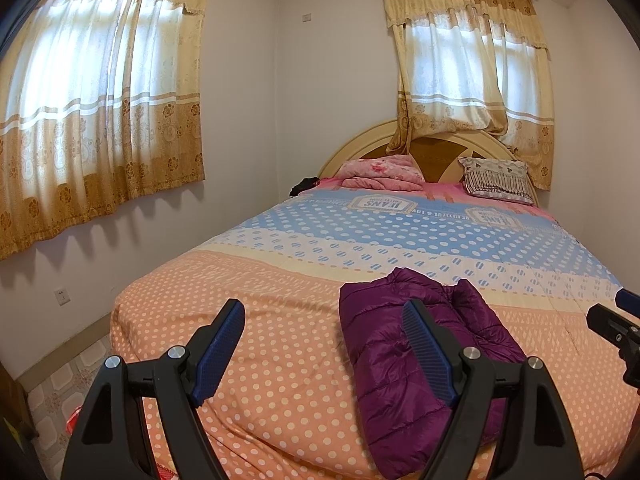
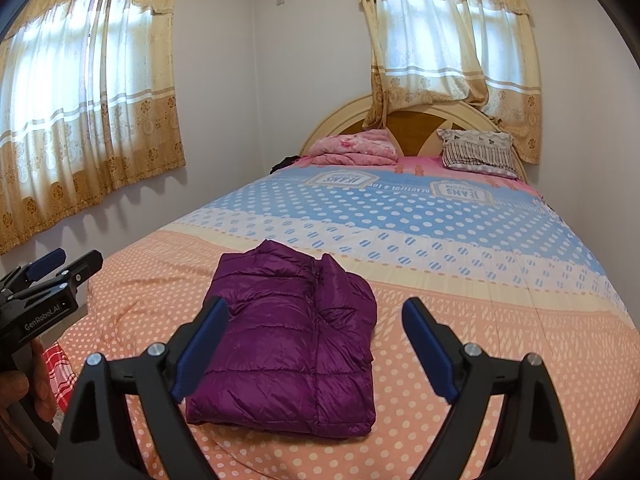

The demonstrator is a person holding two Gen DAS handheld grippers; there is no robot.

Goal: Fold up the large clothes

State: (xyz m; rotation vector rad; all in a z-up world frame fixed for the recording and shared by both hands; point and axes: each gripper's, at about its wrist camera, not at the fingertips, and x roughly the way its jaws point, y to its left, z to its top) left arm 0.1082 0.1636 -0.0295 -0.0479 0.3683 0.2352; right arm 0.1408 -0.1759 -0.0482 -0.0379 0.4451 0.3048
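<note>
Soft daylight came through the curtains (image 1: 100,92), scalloped shadows fell on the wall (image 1: 240,120) below, frames stayed sharp, with fisheye bowing and dark vignetted corners.

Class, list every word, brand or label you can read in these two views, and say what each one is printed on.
"GenRobot.AI": on the body of the left gripper, seen in the right wrist view.
"JEANS": upside down, on the badge prints of the bedspread.
"BEAUTIFUL & LOV…": upside down, beside the badges, partly cut off.
Smaller lines inside the badges: too blurred to read.
The purple jacket shows no text.

Purple jacket (image 2: 288,344), polka-dot bedspread (image 2: 460,320)
</note>
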